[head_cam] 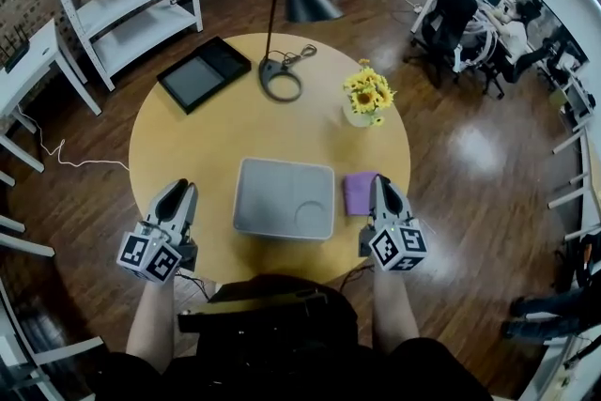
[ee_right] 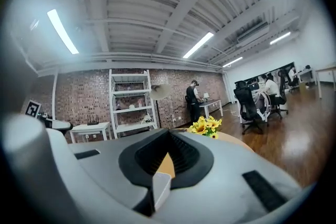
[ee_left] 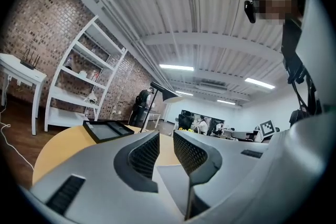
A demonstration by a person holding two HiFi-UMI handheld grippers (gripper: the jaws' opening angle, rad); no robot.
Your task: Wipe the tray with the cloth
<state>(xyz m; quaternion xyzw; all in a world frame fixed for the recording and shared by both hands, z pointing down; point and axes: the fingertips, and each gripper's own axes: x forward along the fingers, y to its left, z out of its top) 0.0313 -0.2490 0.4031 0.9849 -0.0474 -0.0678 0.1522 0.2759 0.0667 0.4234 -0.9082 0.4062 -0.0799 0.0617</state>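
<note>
Vase (head_cam: pixel 357 116) holds sunflowers (head_cam: pixel 368 91), bare tray (head_cam: pixel 284 198) beside cloth (head_cam: pixel 359 192); left claw (head_cam: pixel 184 188) barely parted, right claw (head_cam: pixel 380 180) clenched.

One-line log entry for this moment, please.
grey plastic compartment tray: centre of round wooden table | purple cloth: flat, right of tray, unheld | left gripper: narrow gap, empty | right gripper: shut, empty

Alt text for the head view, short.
Grey tray on a round wooden table, purple cloth right of it. The left gripper and right gripper hang at the near edge, both empty; left's jaws slightly apart, right's shut.
</note>
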